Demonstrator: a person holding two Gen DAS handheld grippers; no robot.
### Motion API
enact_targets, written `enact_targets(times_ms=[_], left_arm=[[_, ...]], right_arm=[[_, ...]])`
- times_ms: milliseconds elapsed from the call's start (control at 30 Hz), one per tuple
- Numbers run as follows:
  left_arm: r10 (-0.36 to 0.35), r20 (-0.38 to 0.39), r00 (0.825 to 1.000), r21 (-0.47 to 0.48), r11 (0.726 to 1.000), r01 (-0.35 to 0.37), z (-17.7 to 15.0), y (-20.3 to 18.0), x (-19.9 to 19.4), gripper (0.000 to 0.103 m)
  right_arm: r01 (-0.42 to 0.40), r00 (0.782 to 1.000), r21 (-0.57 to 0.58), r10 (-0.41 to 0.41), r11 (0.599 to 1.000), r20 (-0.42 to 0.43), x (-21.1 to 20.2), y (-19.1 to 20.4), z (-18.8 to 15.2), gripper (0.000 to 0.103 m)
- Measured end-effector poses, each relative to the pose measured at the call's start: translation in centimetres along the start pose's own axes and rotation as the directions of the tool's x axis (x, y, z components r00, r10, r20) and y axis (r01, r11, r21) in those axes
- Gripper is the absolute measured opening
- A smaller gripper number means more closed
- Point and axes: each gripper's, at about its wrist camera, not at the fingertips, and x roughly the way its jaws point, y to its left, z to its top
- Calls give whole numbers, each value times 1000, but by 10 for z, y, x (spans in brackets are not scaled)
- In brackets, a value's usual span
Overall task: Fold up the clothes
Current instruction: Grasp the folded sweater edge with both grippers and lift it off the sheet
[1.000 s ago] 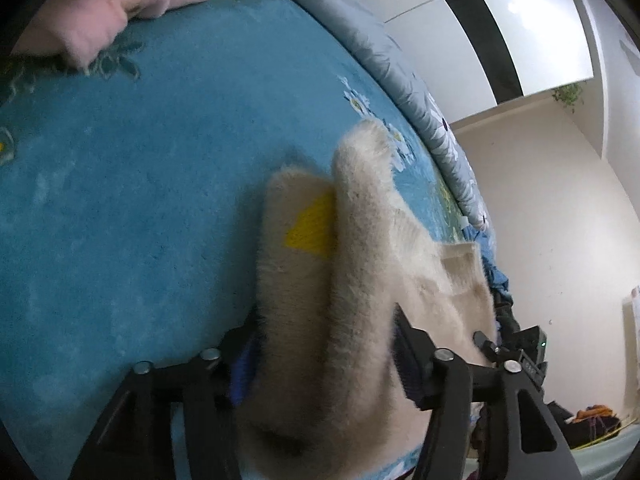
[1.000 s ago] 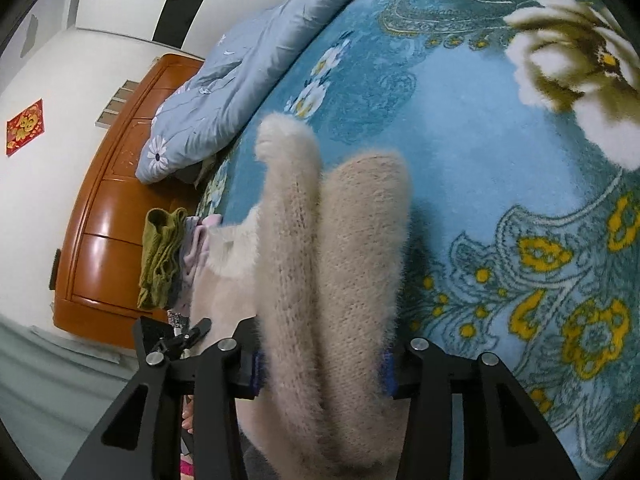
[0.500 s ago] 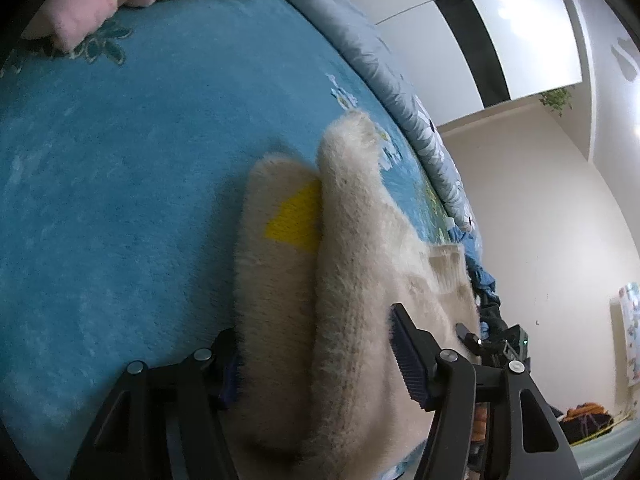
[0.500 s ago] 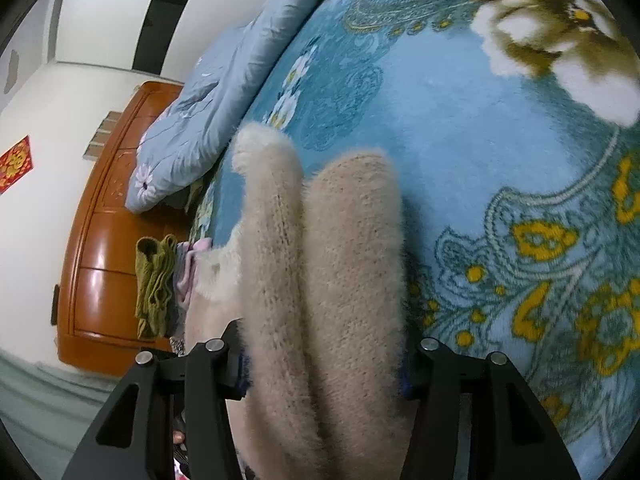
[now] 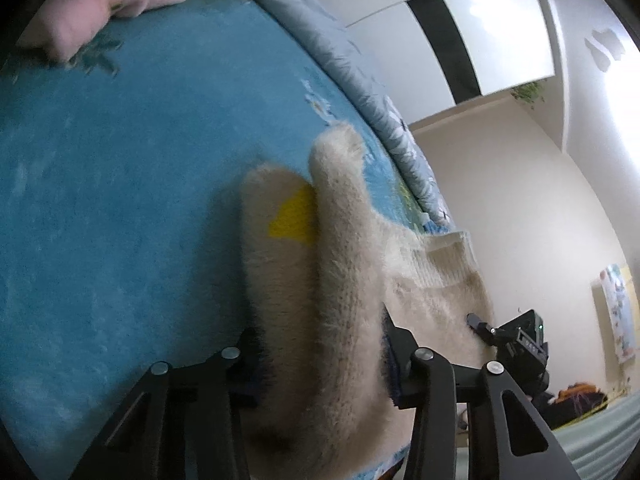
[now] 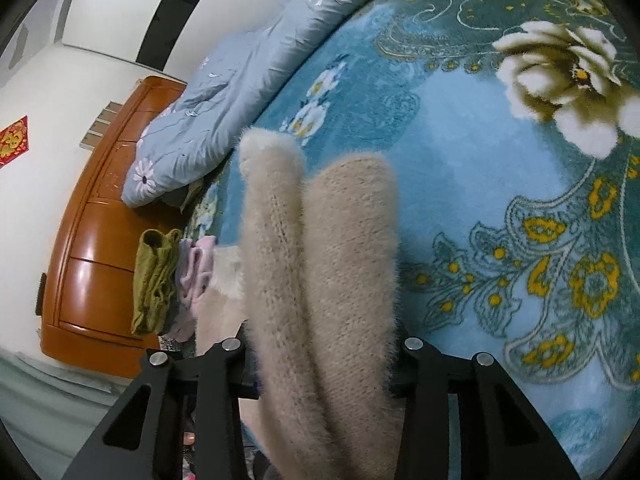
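Sweater [image 5: 340, 300], cream, fuzzy: lying bunched on the blue floral blanket [image 5: 120, 200], both left tongs [image 5: 320, 360] and right tongs [image 6: 320, 356] closing on doubled ridges of knit. Risk: slippery pile sliding free, or uneven pulling skewing the fold.

Both wrist views close over blue blanket [image 5: 120, 200], sharing beige sweater [image 6: 320, 260]
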Motion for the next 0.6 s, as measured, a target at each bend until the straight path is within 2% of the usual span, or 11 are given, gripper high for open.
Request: enact_targets(times_ms=[200, 400, 500, 600], left_arm=[[-80, 12, 997, 112, 991, 78, 14, -38, -17, 44], [-177, 65, 982, 238, 959, 157, 43, -88, -50, 44], [-190, 90, 978, 300, 941, 155, 56, -108, -68, 44], [-176, 92, 980, 332, 933, 136, 67, -109, -82, 44]], right_arm=[[-1, 998, -69, 6, 998, 62, -34, 36, -6, 39], [-19, 991, -175, 43, 984, 130, -67, 82, -10, 38], [-32, 987, -215, 65, 976, 148, -73, 103, -10, 38], [-57, 986, -218, 89, 974, 138, -67, 108, -11, 38]])
